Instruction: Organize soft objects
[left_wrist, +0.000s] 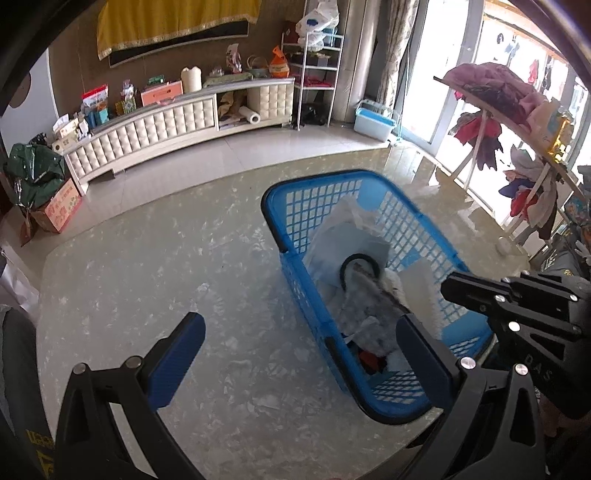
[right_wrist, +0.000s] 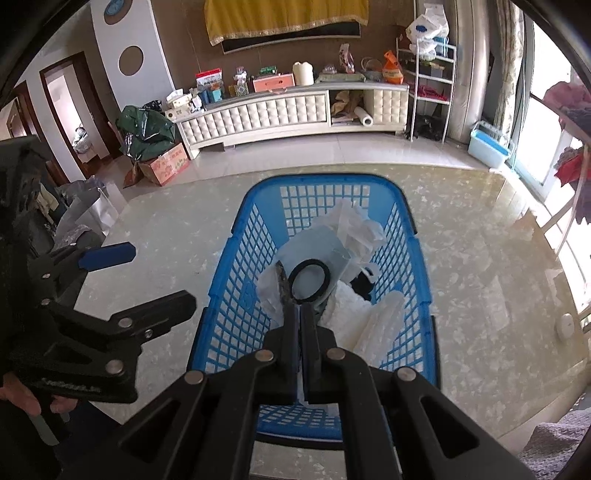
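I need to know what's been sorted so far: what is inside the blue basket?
Inside the blue basket: white plastic bags, a black ring, grey-white fluffy fabric, something red. Anything underneath is covered.

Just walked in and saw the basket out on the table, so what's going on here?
A person is sorting soft items into a blue basket on the marble table, a handheld gripper in each hand. The right gripper is shut, over the pile beside a black ring; whether it pinches anything cannot be told. The left gripper is open, one finger outside the basket's wall and one over its inside, holding nothing. White cloths and fluffy pieces already lie inside.
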